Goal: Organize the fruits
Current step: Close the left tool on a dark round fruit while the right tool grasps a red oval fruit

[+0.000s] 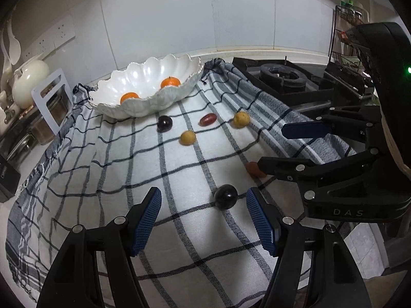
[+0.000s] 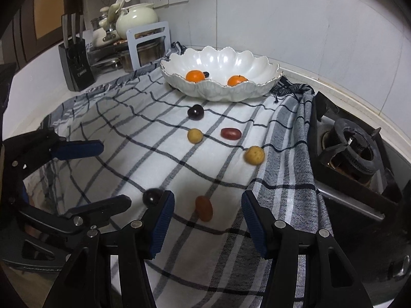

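A white scalloped bowl (image 1: pixel 133 107) (image 2: pixel 221 92) at the back of the checked cloth (image 1: pixel 115 166) holds two oranges (image 1: pixel 170 82) (image 2: pixel 237 80) and a small dark fruit (image 2: pixel 206 74). Loose on the cloth lie a dark plum (image 1: pixel 164 123), a red oval fruit (image 1: pixel 208 119) and two yellow fruits (image 1: pixel 187 137) (image 1: pixel 241 119). My left gripper (image 1: pixel 203 195) is open low over the cloth, a second dark plum (image 1: pixel 226 196) lying between its fingers near the right pad. My right gripper (image 2: pixel 207 197) is open around an orange-red oval fruit (image 2: pixel 204 208), without touching it.
A gas stove burner (image 2: pixel 352 148) (image 1: pixel 282 77) borders the cloth on the right. A knife block (image 2: pixel 77 69), a cream teapot (image 2: pixel 136 20) and a rack with steel pots (image 2: pixel 143 54) stand at the back left. The two grippers are close side by side.
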Available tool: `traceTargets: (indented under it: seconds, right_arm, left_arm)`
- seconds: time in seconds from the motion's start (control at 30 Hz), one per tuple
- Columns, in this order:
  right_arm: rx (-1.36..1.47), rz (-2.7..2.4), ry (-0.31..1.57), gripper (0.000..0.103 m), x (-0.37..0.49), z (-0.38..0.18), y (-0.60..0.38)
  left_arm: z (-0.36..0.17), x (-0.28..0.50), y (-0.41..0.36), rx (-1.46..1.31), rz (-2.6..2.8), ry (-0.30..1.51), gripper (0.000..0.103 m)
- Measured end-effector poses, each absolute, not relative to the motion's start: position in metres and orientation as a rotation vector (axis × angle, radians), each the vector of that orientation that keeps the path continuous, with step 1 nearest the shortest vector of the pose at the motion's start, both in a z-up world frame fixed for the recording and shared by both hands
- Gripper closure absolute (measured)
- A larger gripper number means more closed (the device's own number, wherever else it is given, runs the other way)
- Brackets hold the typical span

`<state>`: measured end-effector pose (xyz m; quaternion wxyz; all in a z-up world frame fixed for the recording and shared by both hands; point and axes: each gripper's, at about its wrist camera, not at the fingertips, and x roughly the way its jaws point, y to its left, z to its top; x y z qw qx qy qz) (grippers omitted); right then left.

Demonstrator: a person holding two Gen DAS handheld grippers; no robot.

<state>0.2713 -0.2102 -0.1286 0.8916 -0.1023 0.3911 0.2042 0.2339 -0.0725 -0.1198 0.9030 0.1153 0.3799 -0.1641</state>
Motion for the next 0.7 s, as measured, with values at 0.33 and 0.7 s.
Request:
traceTargets:
  seconds: [0.33,0.7]
  right_arm:
    - [-0.183,0.443,0.863,0.056,0.278,-0.15,-0.212]
    - [-0.176,0.471,0.906,0.069,0.287,-0.163,-0.211]
  left_arm:
    - [-0.142,0.241,-0.078,0.207,-0.368,0.813,0.036]
    - [-0.154,0.249,-0.081,0.168,-0.399,0.833,0.05]
